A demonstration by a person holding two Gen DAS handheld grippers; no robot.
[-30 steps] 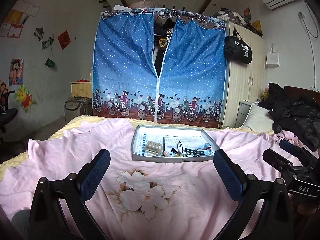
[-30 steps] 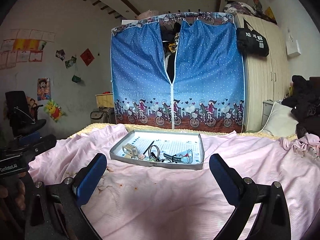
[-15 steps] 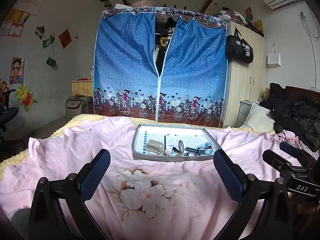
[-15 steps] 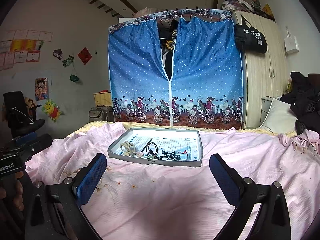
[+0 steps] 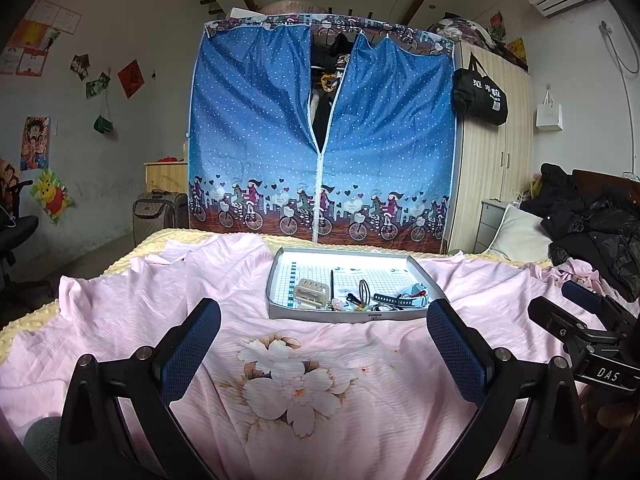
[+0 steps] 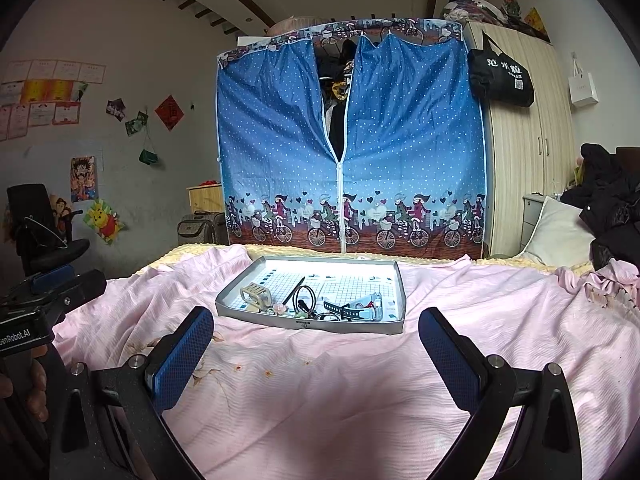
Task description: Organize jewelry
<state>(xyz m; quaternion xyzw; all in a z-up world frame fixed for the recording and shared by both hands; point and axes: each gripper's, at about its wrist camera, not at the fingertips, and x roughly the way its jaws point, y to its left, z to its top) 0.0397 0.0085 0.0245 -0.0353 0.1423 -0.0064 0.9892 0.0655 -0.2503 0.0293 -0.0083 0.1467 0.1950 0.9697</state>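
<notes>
While both grippers hang over the bed w/ nothing in them, the jewelry sits in a heap along the near edge of the grey tray, which lies on the pink floral sheet well ahead of the fingers. Left gripper: fingers spread wide, empty. Right gripper: same, wide apart, empty.

In the tray: a beige claw clip at the left, a thin dark stick lying lengthwise, a black hair-tie loop, a dark perforated watch strap w/ a pale clear piece beside it at the right, plus small bits (a pinkish flower-like piece, maybe rings) too small to tell apart. Items overlap and touch each other; far half of the tray's grid mat is bare.

Progress, as a judgement: everything visible is already inside the tray, nothing loose on the sheet, so gathering looks settled. But the pieces are bunched, not spaced or sorted, so this fits either a pile awaiting sorting or things just collected into the tray. Can't tell which.

View diffs: left wrist cam shows the right gripper's body at its right edge and the sheet's big flower print. Right wrist cam shows the left gripper's body at its left edge w/ part of a hand, and gives a clearer side-on look at the strap and the hair-tie loop.
</notes>
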